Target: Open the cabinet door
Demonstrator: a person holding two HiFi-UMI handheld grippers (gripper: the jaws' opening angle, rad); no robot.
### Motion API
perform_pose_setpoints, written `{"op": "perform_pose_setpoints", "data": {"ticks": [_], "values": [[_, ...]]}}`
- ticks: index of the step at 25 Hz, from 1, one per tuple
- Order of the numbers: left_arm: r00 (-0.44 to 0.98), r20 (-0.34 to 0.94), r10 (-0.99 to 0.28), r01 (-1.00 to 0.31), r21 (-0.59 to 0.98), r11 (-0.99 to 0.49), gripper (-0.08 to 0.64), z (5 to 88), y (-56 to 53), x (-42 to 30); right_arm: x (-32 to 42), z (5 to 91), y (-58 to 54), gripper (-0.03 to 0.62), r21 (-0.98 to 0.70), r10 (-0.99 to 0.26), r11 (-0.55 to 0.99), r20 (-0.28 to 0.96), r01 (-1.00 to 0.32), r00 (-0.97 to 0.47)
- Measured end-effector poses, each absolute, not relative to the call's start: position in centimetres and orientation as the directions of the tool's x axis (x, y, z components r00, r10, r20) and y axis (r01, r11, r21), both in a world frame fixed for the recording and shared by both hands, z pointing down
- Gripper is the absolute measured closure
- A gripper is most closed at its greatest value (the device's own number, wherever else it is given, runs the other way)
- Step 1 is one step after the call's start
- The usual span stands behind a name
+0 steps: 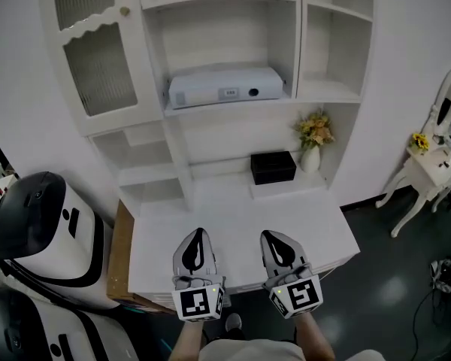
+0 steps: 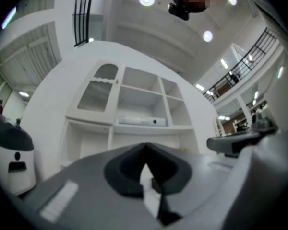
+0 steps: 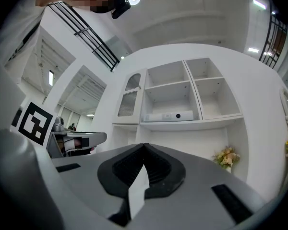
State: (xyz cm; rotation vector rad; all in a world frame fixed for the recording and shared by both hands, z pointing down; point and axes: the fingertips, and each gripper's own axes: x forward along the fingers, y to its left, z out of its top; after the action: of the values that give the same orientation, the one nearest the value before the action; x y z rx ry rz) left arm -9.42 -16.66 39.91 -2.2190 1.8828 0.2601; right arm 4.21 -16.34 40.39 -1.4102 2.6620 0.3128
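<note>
In the head view, the cabinet door (image 1: 98, 47) is up and to the left of the projector (image 1: 225, 86), in the same white shelf unit (image 1: 327, 96). It stands closed and upright, long axis vertical, with its ribbed glass face turned out toward the person and a small knob (image 1: 124, 10) near the top of its right edge. Well below the projector, over the white desk top (image 1: 233, 209), the left gripper (image 1: 198, 235) and right gripper (image 1: 271, 236) sit side by side, both pointing toward the shelves and clear of them. In the left gripper view, the left gripper (image 2: 145, 150) has its jaws pressed together with nothing between them, and the cabinet door (image 2: 100, 87) is above and left of the projector (image 2: 137, 121). In the right gripper view, the right gripper (image 3: 145, 147) also has its jaws pressed together and empty, and the cabinet door (image 3: 128, 97) stands just left of the projector (image 3: 170, 115).
</note>
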Motion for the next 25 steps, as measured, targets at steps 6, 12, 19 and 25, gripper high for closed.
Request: {"op": "perform_pose_setpoints", "data": {"ticks": [6,12,19,25], "values": [[0.184,-0.275,-0.944,-0.983,-0.062,-0.173,0.554,38.5,-22.8,-12.2,1.7,38.7,-22.8,0.592,0.140,-0.814,0.518,-0.221,-0.844,-0.537],[0.167,-0.276,-0.946,-0.986,-0.043,-0.162,0.554,37.7,-25.8,-13.1,1.2,39.0,-26.6,0.592,0.118,-0.819,0.526,-0.199,-0.842,-0.539],[0.109,-0.257,-0.960,-0.994,-0.016,-0.108,0.554,38.5,-27.8,-13.1,1.7,39.1,-29.1,0.592,0.142,-0.795,0.560,-0.187,-0.816,-0.578],[0.069,-0.249,-0.966,-0.998,-0.014,-0.068,0.554,38.6,-29.1,-13.4,2.0,39.6,-30.8,0.592,0.138,-0.783,0.581,-0.174,-0.802,-0.597]]}}
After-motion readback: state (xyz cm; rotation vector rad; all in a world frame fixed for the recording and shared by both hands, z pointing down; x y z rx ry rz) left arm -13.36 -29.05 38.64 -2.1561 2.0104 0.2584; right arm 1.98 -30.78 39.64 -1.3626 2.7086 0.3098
